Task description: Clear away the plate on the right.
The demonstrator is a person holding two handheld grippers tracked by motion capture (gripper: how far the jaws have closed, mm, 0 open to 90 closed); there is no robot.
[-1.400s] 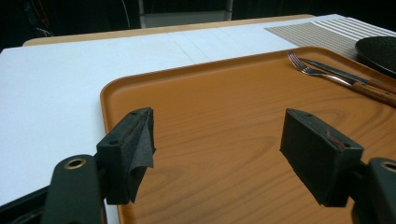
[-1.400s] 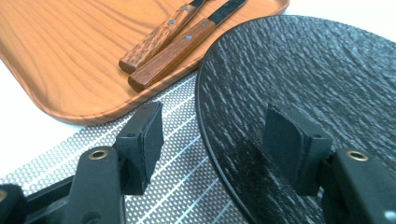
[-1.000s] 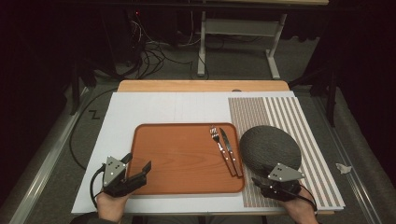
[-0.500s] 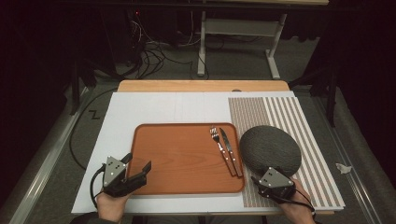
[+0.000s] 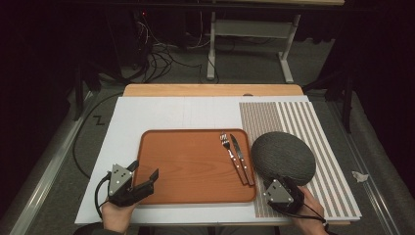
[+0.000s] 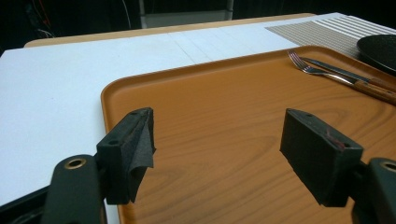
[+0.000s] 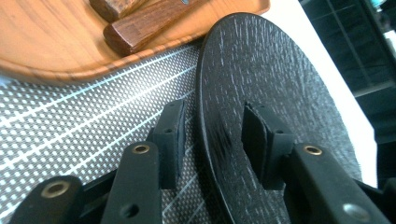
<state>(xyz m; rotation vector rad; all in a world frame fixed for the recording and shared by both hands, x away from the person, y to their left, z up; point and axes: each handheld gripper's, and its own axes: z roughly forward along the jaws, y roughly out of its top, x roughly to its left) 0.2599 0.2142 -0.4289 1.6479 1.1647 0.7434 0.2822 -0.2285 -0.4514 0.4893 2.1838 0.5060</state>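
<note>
A dark round plate (image 5: 284, 156) (image 7: 280, 84) lies on the striped mat (image 5: 318, 127), right of a brown wooden tray (image 5: 191, 161) (image 6: 210, 93). My right gripper (image 5: 279, 180) (image 7: 212, 116) is at the plate's near edge. Its jaws have just been closing and straddle the rim, one pad under the edge and one above the top face, with small gaps still showing. My left gripper (image 5: 144, 171) (image 6: 219, 135) hovers open over the tray's near left corner with nothing between its jaws.
A fork (image 5: 227, 147) (image 6: 317, 70) and a wooden-handled knife (image 5: 242, 159) (image 6: 345, 74) lie side by side at the tray's right end, their handles (image 7: 144, 23) close to the plate. A white board (image 5: 166, 115) covers the table under the tray.
My right gripper has shifted a little left along the plate's near edge, and its jaws have narrowed around the rim. The left gripper has stayed put.
</note>
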